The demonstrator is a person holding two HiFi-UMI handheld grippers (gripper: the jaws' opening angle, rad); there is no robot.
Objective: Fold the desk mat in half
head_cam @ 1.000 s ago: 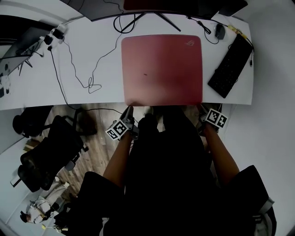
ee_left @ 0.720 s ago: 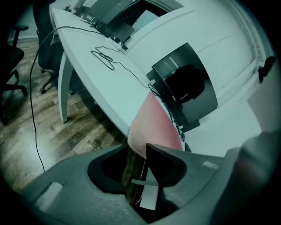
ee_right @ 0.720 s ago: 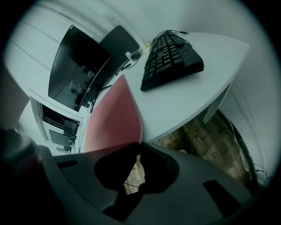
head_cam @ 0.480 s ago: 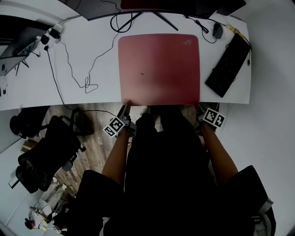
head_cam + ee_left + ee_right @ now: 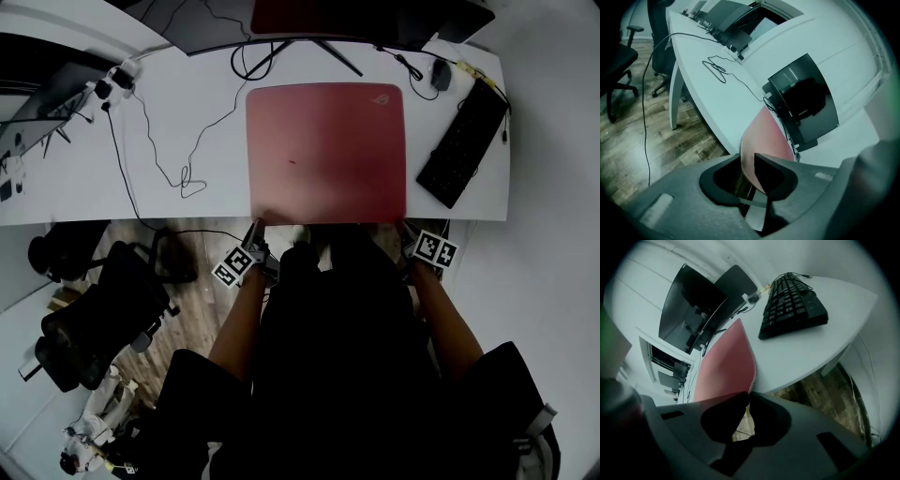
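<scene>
The red desk mat (image 5: 326, 150) lies flat on the white desk (image 5: 84, 178), with its near edge at the desk's front edge. My left gripper (image 5: 259, 228) is at the mat's near left corner. In the left gripper view the mat (image 5: 766, 133) runs between that gripper's (image 5: 747, 157) jaws, which are closing, with a dark gap still beside it. My right gripper (image 5: 405, 228) is at the near right corner. In the right gripper view this gripper (image 5: 747, 397) is shut on the mat's (image 5: 724, 366) stitched edge.
A black keyboard (image 5: 464, 141) lies at an angle right of the mat, and a mouse (image 5: 441, 67) sits behind it. A monitor stand (image 5: 291, 42) is behind the mat. A looped cable (image 5: 178, 169) trails over the left of the desk. An office chair (image 5: 94, 309) stands on the floor at the left.
Both grippers stay at the mat's near corners and the mat stays flat. The head view has shifted slightly.
</scene>
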